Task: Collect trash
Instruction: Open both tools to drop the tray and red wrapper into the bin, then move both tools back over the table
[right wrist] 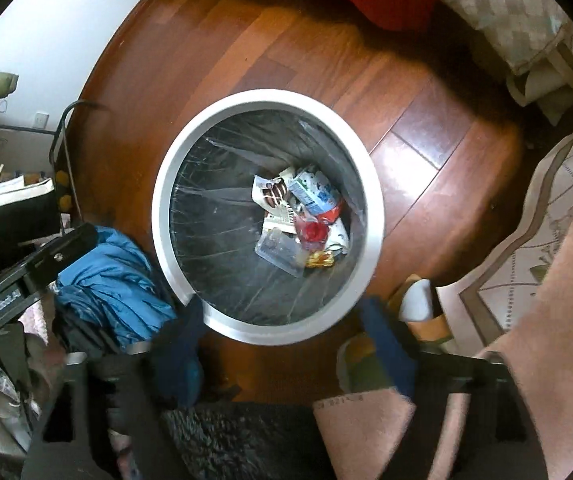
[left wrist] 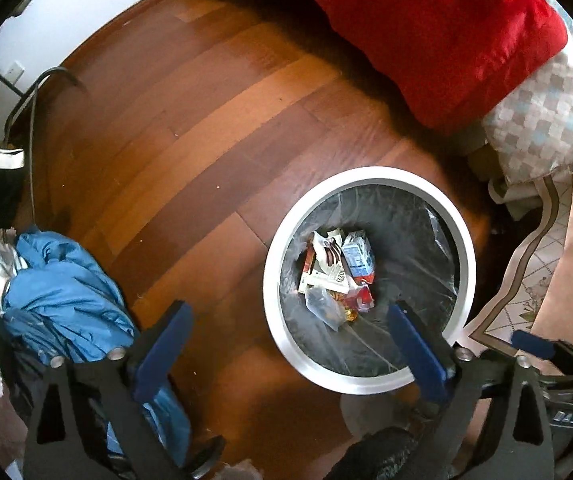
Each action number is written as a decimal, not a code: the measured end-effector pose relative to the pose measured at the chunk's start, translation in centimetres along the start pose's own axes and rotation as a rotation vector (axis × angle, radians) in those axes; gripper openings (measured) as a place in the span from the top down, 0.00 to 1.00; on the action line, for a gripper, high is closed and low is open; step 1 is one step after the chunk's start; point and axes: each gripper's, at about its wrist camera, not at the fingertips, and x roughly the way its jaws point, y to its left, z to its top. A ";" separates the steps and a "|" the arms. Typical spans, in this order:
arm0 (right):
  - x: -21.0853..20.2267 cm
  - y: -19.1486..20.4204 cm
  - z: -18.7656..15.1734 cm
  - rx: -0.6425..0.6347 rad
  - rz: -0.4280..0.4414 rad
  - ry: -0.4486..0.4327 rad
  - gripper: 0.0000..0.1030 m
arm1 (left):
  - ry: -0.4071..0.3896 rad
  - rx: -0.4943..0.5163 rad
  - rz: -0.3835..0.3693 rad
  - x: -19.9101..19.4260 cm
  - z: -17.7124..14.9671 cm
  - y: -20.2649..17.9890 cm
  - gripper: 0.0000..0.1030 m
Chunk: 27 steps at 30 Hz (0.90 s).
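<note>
Trash (left wrist: 336, 274) is lying heaped at the bottom of a lined white bin (left wrist: 274, 304) on the wood floor (left wrist: 190, 128), directly below both grippers. Left gripper (left wrist: 290, 344) and right gripper (right wrist: 282, 334) are hanging spread wide and empty; the right is sitting more squarely over the upward-facing opening, while the pile shows no clear long axis.

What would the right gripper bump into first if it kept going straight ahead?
Probably the trash bin: the open right gripper points down at its near rim. A little further in, it would pass the rim and reach the wrappers at the bottom. Depth is hard to judge.
</note>
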 end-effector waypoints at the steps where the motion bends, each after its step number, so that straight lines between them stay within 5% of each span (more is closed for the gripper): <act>1: -0.5 0.1 -0.1 -0.019 -0.027 -0.007 0.01 | -0.007 0.000 -0.003 -0.3 -0.2 0.1 0.01; 9: -4.5 1.7 -2.4 -0.121 -0.203 -0.086 0.00 | -0.080 0.007 -0.024 -4.3 -2.8 -0.6 0.00; 27: -17.7 4.0 -8.4 -0.149 -0.162 -0.323 0.00 | -0.281 0.089 -0.058 -16.7 -7.1 -3.3 0.00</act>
